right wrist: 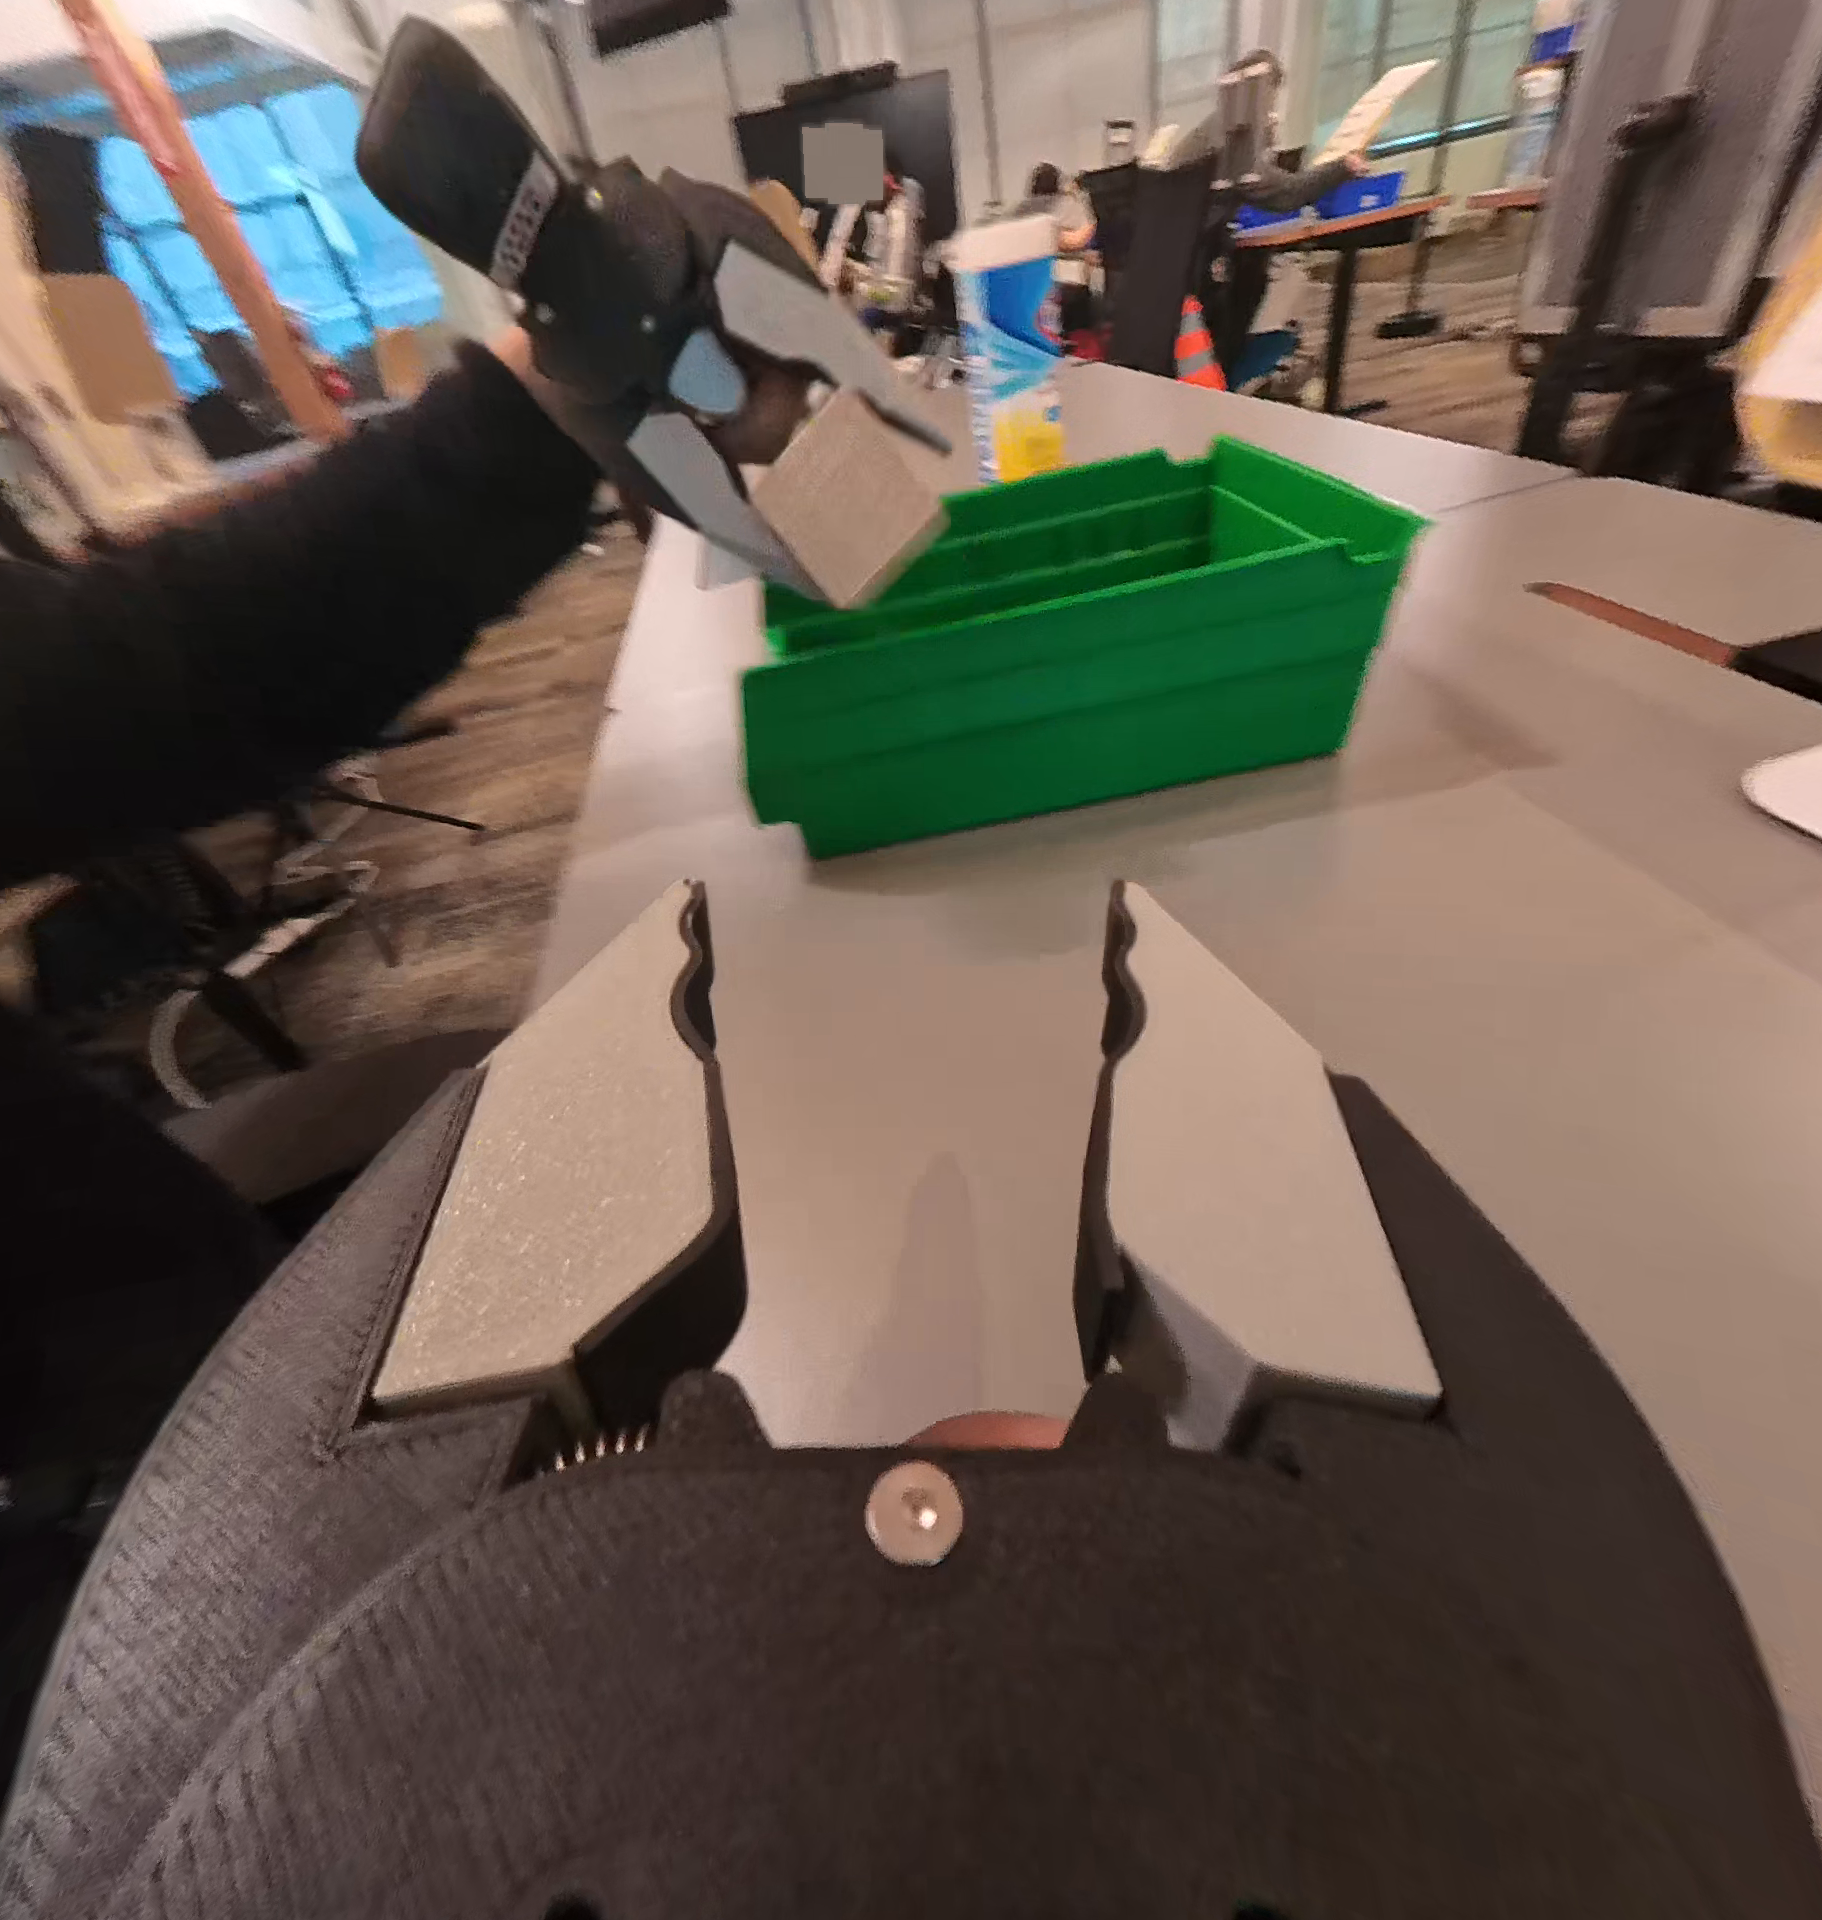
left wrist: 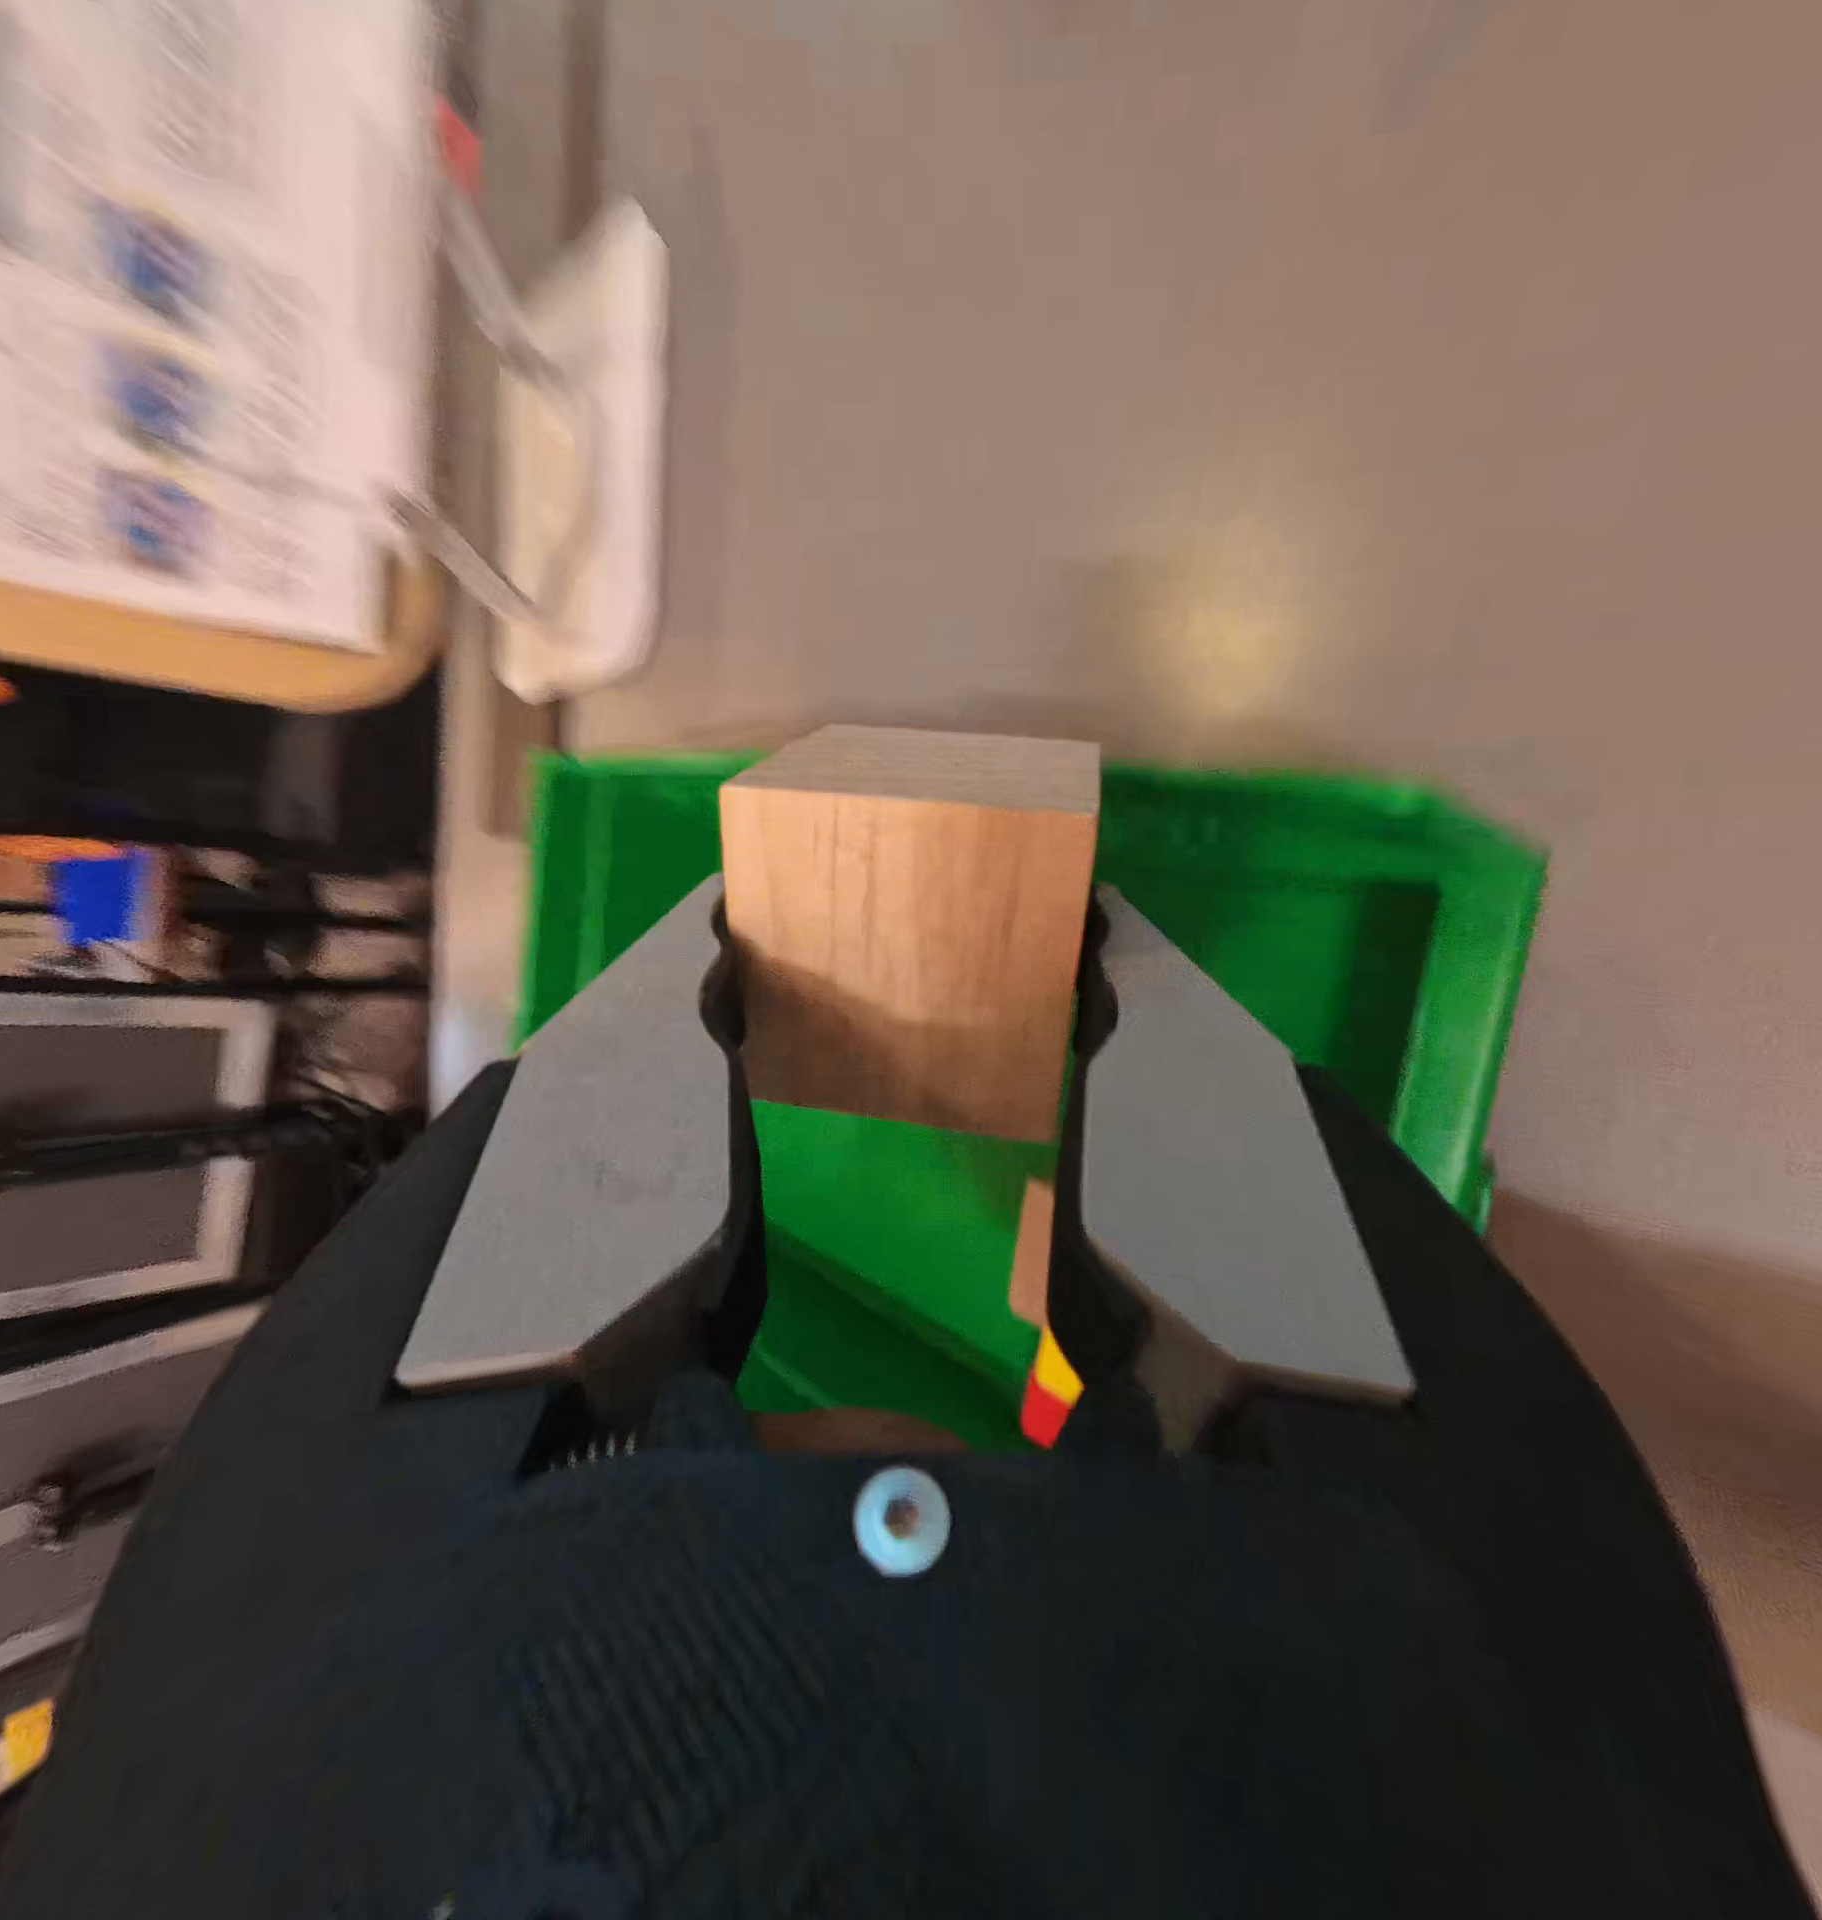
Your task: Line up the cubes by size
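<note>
The left gripper (left wrist: 907,956) is clenched on a large wooden cube (left wrist: 912,935), its two grey fingers (left wrist: 616,1143) pressing the cube's opposite side faces, so the jaws stand only as far apart as the block is wide. In the left wrist view the cube fills the 12 o'clock spot between the fingertips, with the green bin (left wrist: 1302,935) behind and below it. Down in the bin, at about 5 o'clock from the held cube, a second wooden cube (left wrist: 1037,1247) and a small red and yellow piece (left wrist: 1050,1392) peek out beside the right finger.

From the right wrist view the left gripper (right wrist: 834,488) sits at 11 o'clock, held by a hand in a black sleeve (right wrist: 263,644), carrying the cube tilted in the air just above the near left end of the bin (right wrist: 1042,727), clear of the grey table (right wrist: 1509,1039).

The right gripper (right wrist: 907,935) is released: jaws wide apart, nothing between them, hanging above bare tabletop with the bin at 12 o'clock, near but apart
</note>
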Motion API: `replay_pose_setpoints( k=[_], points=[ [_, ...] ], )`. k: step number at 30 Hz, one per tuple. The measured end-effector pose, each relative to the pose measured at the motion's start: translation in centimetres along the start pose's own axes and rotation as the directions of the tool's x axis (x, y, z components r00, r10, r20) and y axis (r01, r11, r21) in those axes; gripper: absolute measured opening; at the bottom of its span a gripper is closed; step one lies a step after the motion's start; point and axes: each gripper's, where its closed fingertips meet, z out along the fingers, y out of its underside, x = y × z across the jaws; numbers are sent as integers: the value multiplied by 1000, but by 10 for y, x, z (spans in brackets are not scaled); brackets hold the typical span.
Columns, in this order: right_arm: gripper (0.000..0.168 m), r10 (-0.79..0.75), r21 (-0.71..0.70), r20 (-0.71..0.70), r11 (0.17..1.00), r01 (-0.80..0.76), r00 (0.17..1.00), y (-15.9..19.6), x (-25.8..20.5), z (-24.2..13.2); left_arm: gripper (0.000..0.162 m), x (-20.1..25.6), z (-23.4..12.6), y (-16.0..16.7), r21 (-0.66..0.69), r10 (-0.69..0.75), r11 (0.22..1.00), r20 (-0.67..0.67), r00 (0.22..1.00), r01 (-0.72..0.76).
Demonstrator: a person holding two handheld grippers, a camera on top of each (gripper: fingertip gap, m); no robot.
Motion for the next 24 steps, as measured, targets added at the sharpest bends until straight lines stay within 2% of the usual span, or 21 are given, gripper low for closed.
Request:
replay_pose_setpoints(
  k=[4,8,11,15,17,21,24],
  points=[
    [77,155,76,278,980,-183,948,-37,-50,-1,63,0,-38,-102,310,27,948,155,988,-74],
    [79,263,131,481,921,-366,836,-77,-83,-7,62,18,-62,-194,552,39,818,227,973,-161],
    [81,291,92,579,905,-416,762,-86,-110,-9,62,38,-64,-243,631,76,741,257,963,-227],
    [82,291,76,678,886,-458,676,-93,-138,-20,63,52,-49,-271,637,118,720,277,954,-274],
    [58,271,87,662,898,-431,699,-88,-140,-20,63,56,-41,-277,645,122,717,256,959,-264],
    [57,309,107,609,880,-462,730,-85,-125,-21,62,52,-25,-276,630,84,743,247,965,-226],
    [57,349,92,558,876,-474,753,-79,-118,-20,62,52,-15,-270,627,11,767,199,980,-136]
  ],
)
